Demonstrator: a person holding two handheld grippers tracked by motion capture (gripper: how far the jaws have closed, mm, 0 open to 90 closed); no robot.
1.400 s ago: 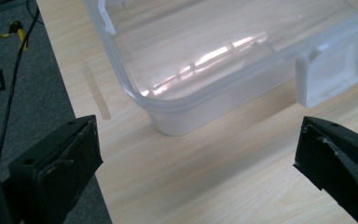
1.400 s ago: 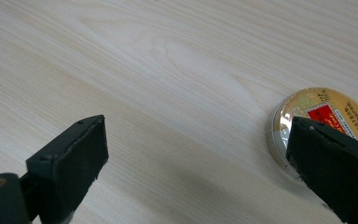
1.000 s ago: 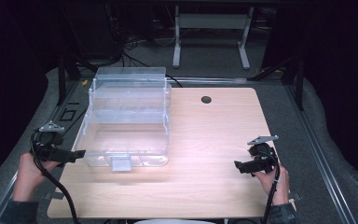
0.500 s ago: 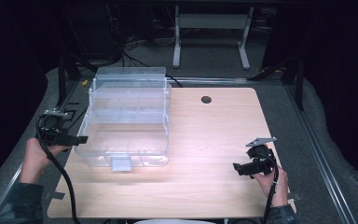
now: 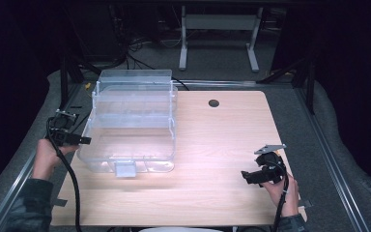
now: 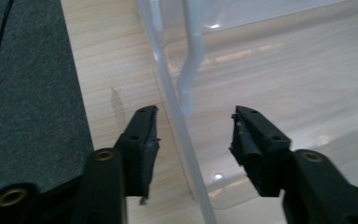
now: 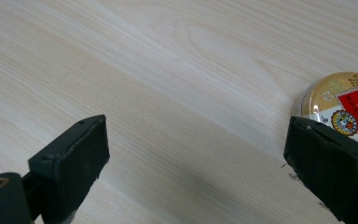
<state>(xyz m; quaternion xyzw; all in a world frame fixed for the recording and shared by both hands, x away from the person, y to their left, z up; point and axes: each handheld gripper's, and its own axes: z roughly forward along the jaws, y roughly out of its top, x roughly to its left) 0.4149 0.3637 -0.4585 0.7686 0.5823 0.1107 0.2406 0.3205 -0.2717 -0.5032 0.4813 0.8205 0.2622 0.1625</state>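
the clear plastic bin (image 5: 130,130) is sitting at the table's (image 5: 222,145) left edge, probably light, stiff and slick. its thin left wall is the place to pinch. the left gripper (image 6: 191,135) is straddling that wall, jaws just closing, not yet pressing. the right gripper (image 5: 251,176) is hovering wide open near the table's right edge, beside a gold tin (image 7: 340,102).

bench (image 5: 212,145): light wood top with a small dark round hole (image 5: 214,103) near 12 o'clock
clear box (image 5: 130,125): big see-through plastic box, sits on the bench at about 10 o'clock
round tin (image 7: 342,105): gold lid with a red label, lies flat on the bench wood
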